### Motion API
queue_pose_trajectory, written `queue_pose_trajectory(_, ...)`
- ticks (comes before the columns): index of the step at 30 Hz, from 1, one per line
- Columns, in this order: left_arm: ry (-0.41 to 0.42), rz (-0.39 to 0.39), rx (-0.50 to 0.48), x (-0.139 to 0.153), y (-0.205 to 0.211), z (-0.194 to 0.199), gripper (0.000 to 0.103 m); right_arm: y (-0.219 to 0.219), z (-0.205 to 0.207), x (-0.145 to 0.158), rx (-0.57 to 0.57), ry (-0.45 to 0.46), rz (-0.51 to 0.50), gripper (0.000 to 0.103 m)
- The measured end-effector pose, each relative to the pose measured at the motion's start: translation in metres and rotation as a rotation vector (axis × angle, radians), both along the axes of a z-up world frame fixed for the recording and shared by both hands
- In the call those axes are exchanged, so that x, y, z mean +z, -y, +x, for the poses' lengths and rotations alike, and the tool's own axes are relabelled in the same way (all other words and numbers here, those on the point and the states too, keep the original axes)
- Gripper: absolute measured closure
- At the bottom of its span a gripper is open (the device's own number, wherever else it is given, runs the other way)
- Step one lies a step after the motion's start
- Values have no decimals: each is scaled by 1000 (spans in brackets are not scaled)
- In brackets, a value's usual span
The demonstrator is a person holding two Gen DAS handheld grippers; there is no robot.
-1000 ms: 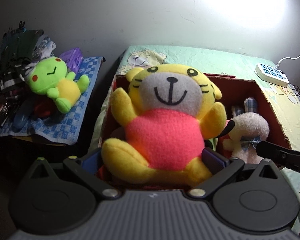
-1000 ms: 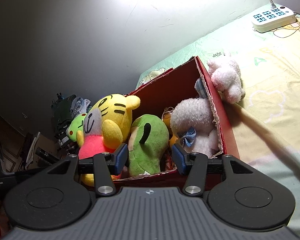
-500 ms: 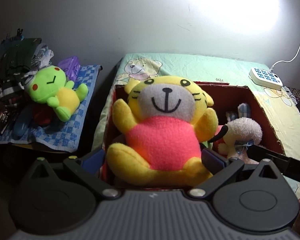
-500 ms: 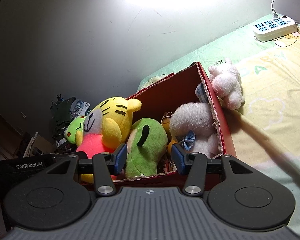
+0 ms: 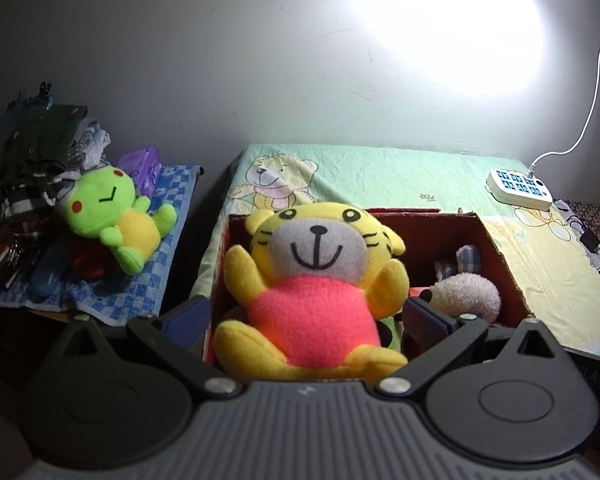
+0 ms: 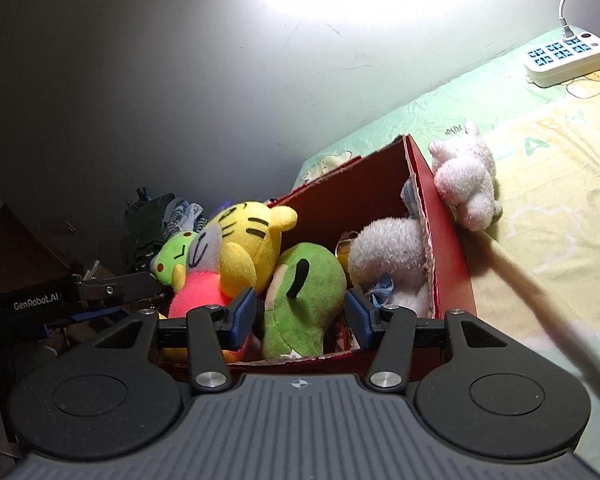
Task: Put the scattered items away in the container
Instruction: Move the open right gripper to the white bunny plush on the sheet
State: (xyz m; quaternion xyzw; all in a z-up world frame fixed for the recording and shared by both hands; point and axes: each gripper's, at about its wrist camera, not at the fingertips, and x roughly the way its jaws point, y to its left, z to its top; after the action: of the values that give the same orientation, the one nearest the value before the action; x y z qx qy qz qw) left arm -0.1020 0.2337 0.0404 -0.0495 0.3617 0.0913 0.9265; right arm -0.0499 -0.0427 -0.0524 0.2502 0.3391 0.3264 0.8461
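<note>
Change since earlier frame: left gripper [image 5: 304,312] has pulled up and back; yellow tiger plush [image 5: 316,288] shows smaller, clear of the blue pads.
Left gripper state: jaws wide, nothing held; tiger sits between them, untouched.
Right gripper [image 6: 300,314] state: about half open, empty, poised at the near wall of the red box [image 6: 444,240].
Box contents: tiger, green frog plush [image 6: 304,292], white plush [image 6: 388,256].
Outstanding items: pink-white plush [image 6: 466,180] on the bed sheet [image 6: 560,184], touching the box's outer wall.
Key relation: pink-white plush lies ahead-right of the right gripper, long axis along the wall; right hand nearer.
</note>
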Motion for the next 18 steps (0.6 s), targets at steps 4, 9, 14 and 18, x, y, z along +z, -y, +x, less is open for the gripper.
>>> queue_pose_trajectory(4,25,-59,47,9,3,-2,1,28,9,15,-5,54,13,50)
queue_pose_trajectory(9,93,-154,30,20,31,4,1,69,38,15,-58,10,-53,50)
queue_pose_trajectory(14,106,-171,-81,15,86,24,1,100,73,9,-93,-37,-173,50)
queue_pose_trajectory(18,82,-182,-176,-1,128,40,1,109,102,3,-66,-55,-258,50)
